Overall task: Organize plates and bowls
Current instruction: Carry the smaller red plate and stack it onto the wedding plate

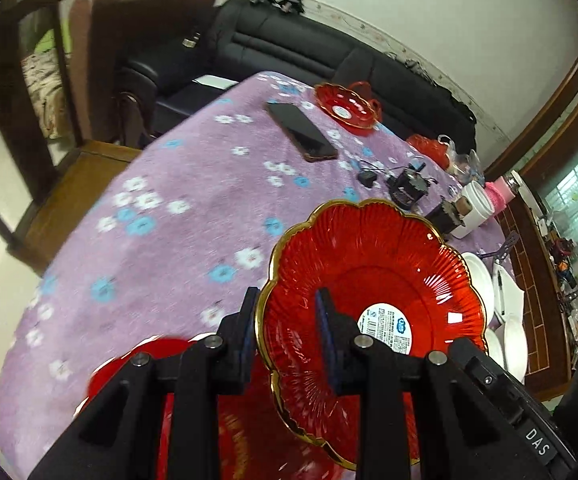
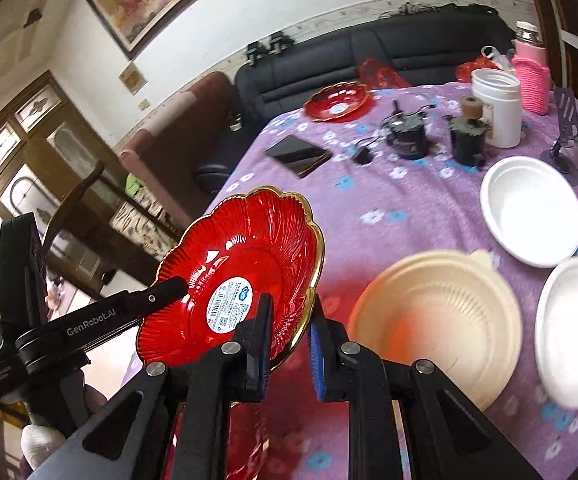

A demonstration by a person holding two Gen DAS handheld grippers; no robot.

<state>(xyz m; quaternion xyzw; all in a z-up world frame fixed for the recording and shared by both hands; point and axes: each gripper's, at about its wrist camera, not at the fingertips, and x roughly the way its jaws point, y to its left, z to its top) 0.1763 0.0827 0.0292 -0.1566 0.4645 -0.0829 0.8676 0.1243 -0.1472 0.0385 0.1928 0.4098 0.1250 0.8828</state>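
Two grippers share one dish here. From the left wrist camera, the left gripper (image 1: 287, 336) has its jaws nearly closed over the near-left rim of a red scalloped glass plate with a gold edge and a white label at its centre (image 1: 373, 276), one finger under the rim and one inside the well. The plate is off the table, tilted, and extends forward and to the right from the fingers. Directly below sits another red gold-trimmed plate (image 1: 225, 428), blurred, on the purple flowered tablecloth (image 1: 177, 184). A third red plate (image 1: 347, 106) rests far off by the table's back edge, beside a black phone (image 1: 301, 131). White round bowls (image 1: 485, 280) lie to the right, apparently empty.

From the right wrist camera, the right gripper (image 2: 289, 344) pinches the same plate's (image 2: 241, 272) lower right rim, jaws almost shut, while the left gripper's arm (image 2: 105, 316) reaches onto it from the opposite side. The plate lies up and left of these fingers; nothing is on it. Just right sits a beige ribbed plastic bowl (image 2: 437, 320), empty, then two empty white bowls (image 2: 529, 208), all on the cloth. I judge the next step hinges on the lower red plate (image 2: 245, 440) straight beneath: lowering level would stack them.
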